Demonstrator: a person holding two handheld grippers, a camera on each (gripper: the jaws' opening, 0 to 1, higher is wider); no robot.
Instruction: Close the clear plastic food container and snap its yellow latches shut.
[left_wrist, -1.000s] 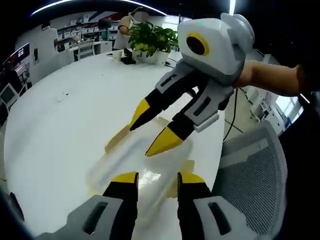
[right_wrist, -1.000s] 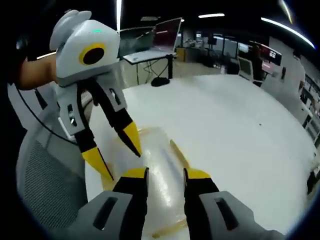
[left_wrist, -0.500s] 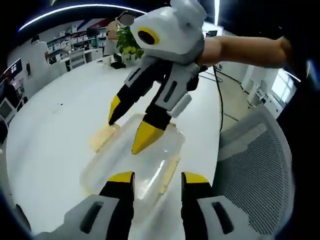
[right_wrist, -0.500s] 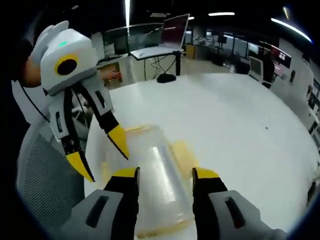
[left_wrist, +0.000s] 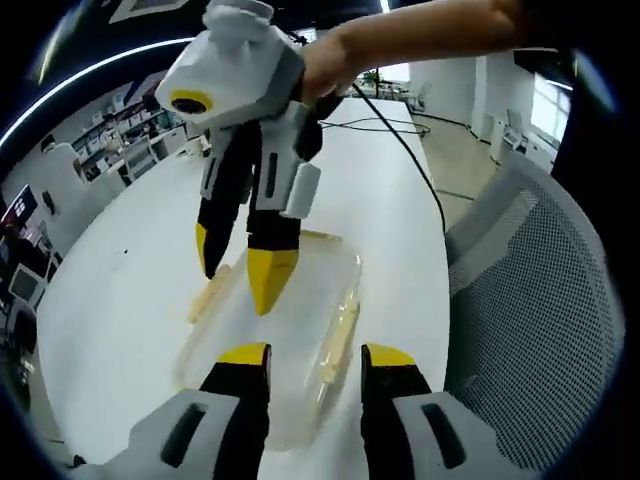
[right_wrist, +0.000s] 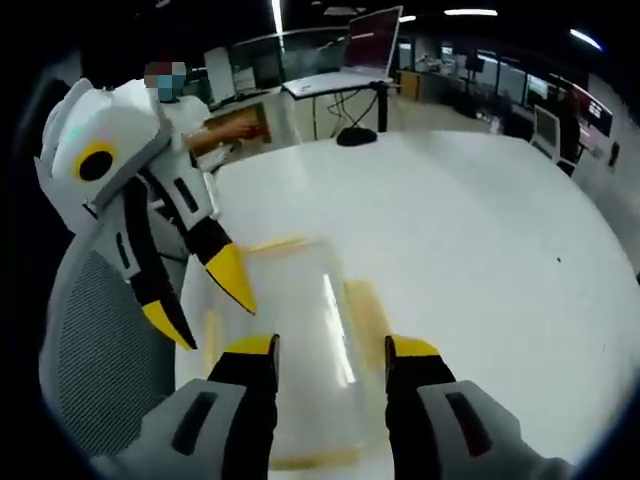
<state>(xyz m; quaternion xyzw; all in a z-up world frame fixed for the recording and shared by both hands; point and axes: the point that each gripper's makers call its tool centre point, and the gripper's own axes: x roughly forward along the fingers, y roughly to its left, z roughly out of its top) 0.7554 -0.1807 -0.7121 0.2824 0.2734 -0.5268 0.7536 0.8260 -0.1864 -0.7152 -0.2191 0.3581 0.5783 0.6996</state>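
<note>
In the left gripper view, the left gripper (left_wrist: 308, 357), jaws apart and empty, hovers at the near end of the clear container (left_wrist: 275, 345) on the white table (left_wrist: 120, 300), while the right gripper (left_wrist: 240, 270), jaws also apart, points down over its lid; pressing squarely on each yellow latch (left_wrist: 337, 335) in turn looks the surest approach. In the right gripper view, the right gripper (right_wrist: 330, 347) straddles the container (right_wrist: 300, 330) with the left gripper (right_wrist: 205, 300) beside its left edge, tips higher off the lid than half a second ago.

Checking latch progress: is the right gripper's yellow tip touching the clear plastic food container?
Cannot tell. In the left gripper view the right gripper hangs over the container, tips overlapping its lid, with no plain contact or gap.
</note>
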